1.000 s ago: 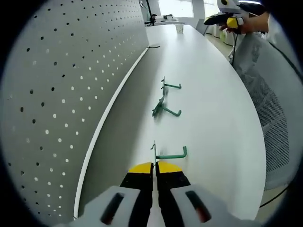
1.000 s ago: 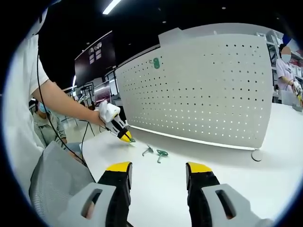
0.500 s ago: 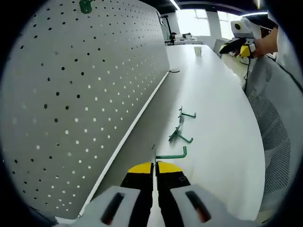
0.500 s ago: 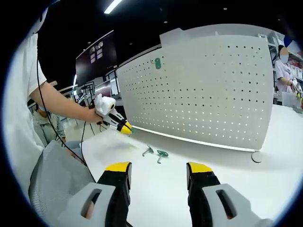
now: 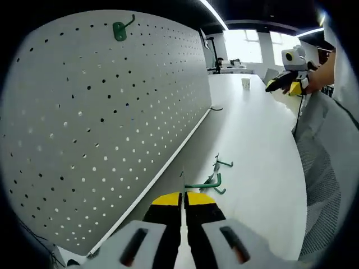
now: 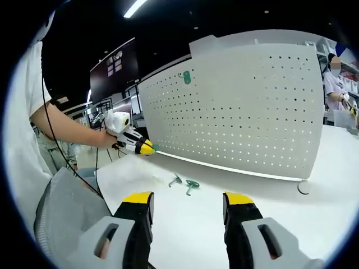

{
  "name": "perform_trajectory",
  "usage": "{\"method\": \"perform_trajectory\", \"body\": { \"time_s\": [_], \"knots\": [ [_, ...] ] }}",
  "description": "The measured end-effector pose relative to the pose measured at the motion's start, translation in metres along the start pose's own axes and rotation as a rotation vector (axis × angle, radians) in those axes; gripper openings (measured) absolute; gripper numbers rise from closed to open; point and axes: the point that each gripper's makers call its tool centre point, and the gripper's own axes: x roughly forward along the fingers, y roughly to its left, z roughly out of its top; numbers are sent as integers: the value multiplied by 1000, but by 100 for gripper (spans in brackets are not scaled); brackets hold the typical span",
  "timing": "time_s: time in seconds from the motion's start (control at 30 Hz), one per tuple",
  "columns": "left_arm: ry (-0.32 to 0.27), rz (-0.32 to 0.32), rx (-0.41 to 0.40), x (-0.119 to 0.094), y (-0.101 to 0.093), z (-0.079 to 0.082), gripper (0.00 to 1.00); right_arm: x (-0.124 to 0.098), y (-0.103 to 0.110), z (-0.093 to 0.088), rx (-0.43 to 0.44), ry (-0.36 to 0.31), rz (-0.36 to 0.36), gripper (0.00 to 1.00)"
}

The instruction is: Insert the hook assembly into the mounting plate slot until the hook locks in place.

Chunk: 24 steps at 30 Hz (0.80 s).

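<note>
My left gripper (image 5: 183, 196) is shut on a green wire hook (image 5: 203, 184), whose arm sticks out to the right above the white table (image 5: 258, 140). The grey pegboard (image 5: 101, 123) stands close on the left, with a green hook (image 5: 119, 29) mounted near its top. Two more green hooks (image 5: 222, 163) lie on the table ahead. In the right gripper view, my right gripper (image 6: 188, 202) is open and holds nothing, well back from the board (image 6: 235, 112). The left gripper (image 6: 141, 147) hovers at the board's left end, with the loose hooks (image 6: 185, 181) on the table.
A grey mesh chair back (image 6: 73, 213) stands at the near left, and a person's arm (image 6: 67, 126) reaches across to the left gripper. A small round disc (image 6: 303, 188) lies by the board's right end. Another person (image 6: 336, 78) stands at the far right.
My left gripper has risen off the table with the green hook in it, and its view has tilted up toward the pegboard. The right gripper has stayed open in place.
</note>
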Motion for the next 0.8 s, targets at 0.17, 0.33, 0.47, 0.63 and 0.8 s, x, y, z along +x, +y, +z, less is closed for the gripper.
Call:
{"method": "perform_trajectory", "body": {
  "time_s": [0.17,0.33,0.47,0.63,0.8],
  "knots": [
    [-63,34,-29,-9,-1,16,1,2,2,0,-2,1,7,50],
    [-116,60,-48,-16,-3,25,1,2,3,0,-3,2,13,50],
    [-141,77,-70,-20,-6,28,1,3,5,1,3,-4,22,50],
    [-192,93,-94,-26,-7,36,1,3,7,1,6,-7,26,50],
    [-242,121,-117,-34,-7,46,1,4,8,2,3,-10,29,50]
  ]
}}
